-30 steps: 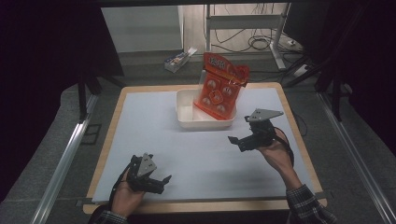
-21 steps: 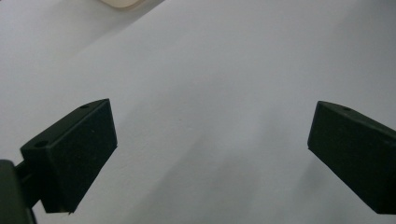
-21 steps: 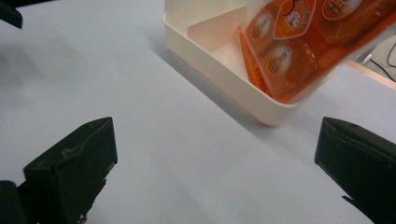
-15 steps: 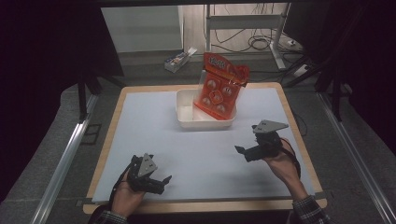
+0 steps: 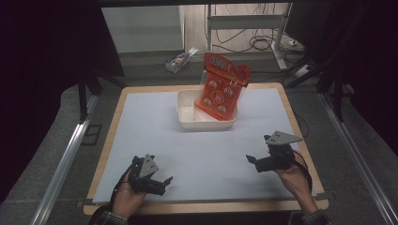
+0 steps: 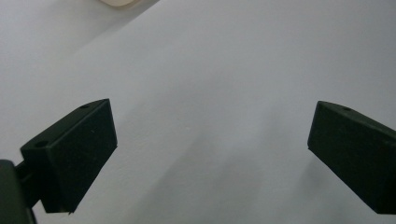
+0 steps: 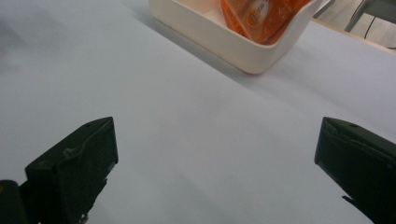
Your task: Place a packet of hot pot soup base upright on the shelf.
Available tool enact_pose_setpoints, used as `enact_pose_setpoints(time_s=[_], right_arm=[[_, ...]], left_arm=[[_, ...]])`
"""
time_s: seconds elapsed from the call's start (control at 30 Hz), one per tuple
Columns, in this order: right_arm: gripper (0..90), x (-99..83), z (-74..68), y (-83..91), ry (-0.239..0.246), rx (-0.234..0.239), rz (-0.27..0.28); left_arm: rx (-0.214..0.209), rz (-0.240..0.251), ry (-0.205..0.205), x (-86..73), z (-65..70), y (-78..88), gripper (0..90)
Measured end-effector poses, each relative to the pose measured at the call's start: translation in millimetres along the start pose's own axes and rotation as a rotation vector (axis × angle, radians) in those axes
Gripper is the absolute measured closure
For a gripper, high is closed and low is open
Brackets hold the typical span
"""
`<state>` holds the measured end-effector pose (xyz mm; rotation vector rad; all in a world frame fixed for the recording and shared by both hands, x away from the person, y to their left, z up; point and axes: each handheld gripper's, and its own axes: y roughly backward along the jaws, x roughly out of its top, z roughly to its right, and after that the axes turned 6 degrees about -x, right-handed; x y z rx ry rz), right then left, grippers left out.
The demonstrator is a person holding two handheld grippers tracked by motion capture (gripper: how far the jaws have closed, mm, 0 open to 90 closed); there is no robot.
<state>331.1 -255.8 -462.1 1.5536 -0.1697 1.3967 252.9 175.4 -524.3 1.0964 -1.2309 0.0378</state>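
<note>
Moved: the right gripper point(image 5: 256, 163) has drawn back from just beside the tub toward the lower right of the high view; the left gripper point(image 5: 162, 183) has stayed at the lower left, and the pouch and tub have not shifted.
Writing: the orange pouch point(image 5: 220, 89) carries a pale band of print along its top edge, too small to read; below it are round printed emblems, also unreadable (in the right gripper view one shows as a blurred pale disc).
Container: a white rectangular tub point(image 5: 190, 112) stands on the pale sheet point(image 5: 150, 126), a little above the middle of the high view.
Contents: the orange pouch stands in the tub's right part, tilted and leaning over its far right rim, with its top well above the rim; the tub's left part shows bare white floor.
Right gripper view: the tub point(image 7: 219, 39) fills the upper middle, with the pouch point(image 7: 261, 16) inside it.
Left gripper: jaws spread wide with bare sheet between them, holding nothing; a corner of the tub point(image 6: 122, 2) shows at the top edge of its own view.
Right gripper: jaws likewise wide apart and empty, well apart from the tub.
Beyond the table: a small box point(image 5: 179, 58) lies on the floor in the upper middle, its print unreadable.
</note>
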Motion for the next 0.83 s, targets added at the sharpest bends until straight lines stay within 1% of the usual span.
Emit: enact_pose_setpoints(time_s=[0.03,0.07,0.17,0.2,0.23,0.27,0.3,0.37,0.43,0.5,0.6,0.7,0.8,0.83], right_arm=[[0.0,-4.4,0.0,1.9,0.0,-0.007,-0.005],[0.0,-4.4,0.0,1.9,0.0,-0.007,-0.005],[0.0,-13.3,0.5,5.1,-0.014,-0.014,-0.021],[0.0,-13.3,0.5,5.1,-0.014,-0.014,-0.021],[0.0,-17.9,1.0,6.2,-0.017,-0.018,-0.03],[0.0,-17.9,1.0,6.2,-0.017,-0.018,-0.03],[0.0,-22.3,1.0,6.8,-0.015,-0.029,-0.047],[0.0,-26.8,0.8,6.8,-0.019,-0.032,-0.06],[0.0,-28.9,0.8,6.8,-0.022,-0.032,-0.068],[0.0,-35.2,-0.1,5.3,-0.037,-0.027,-0.092],[0.0,-41.2,-0.6,3.2,-0.044,-0.02,-0.123],[0.0,-43.2,0.2,2.5,-0.051,-0.012,-0.125],[0.0,-42.3,1.3,3.0,-0.084,0.005,-0.097],[0.0,-42.1,1.5,3.0,-0.088,0.008,-0.089]], left_arm=[[-0.001,0.0,0.0,0.0,0.1,-0.1,1.2],[-0.001,0.0,0.0,0.0,0.1,-0.1,1.2],[-0.003,-0.001,0.004,-0.1,0.5,-0.6,1.2],[-0.003,-0.001,0.004,-0.1,0.5,-0.6,1.2],[-0.003,-0.002,0.002,-0.1,0.7,-0.9,1.2],[-0.003,-0.002,0.002,-0.1,0.7,-0.9,1.2],[-0.003,-0.004,0.0,0.0,0.8,-1.1,1.2],[-0.003,-0.006,-0.002,0.1,1.0,-1.3,1.2],[-0.005,-0.007,-0.001,0.1,1.2,-1.6,1.2],[-0.004,-0.01,-0.004,0.1,1.2,-1.8,1.2],[-0.005,-0.012,-0.005,0.0,1.4,-2.3,1.2],[-0.004,-0.018,-0.005,0.0,1.6,-2.8,1.2],[-0.003,-0.019,-0.007,0.4,1.6,-3.3,1.2],[-0.003,-0.021,-0.008,0.4,1.7,-3.5,1.2]])
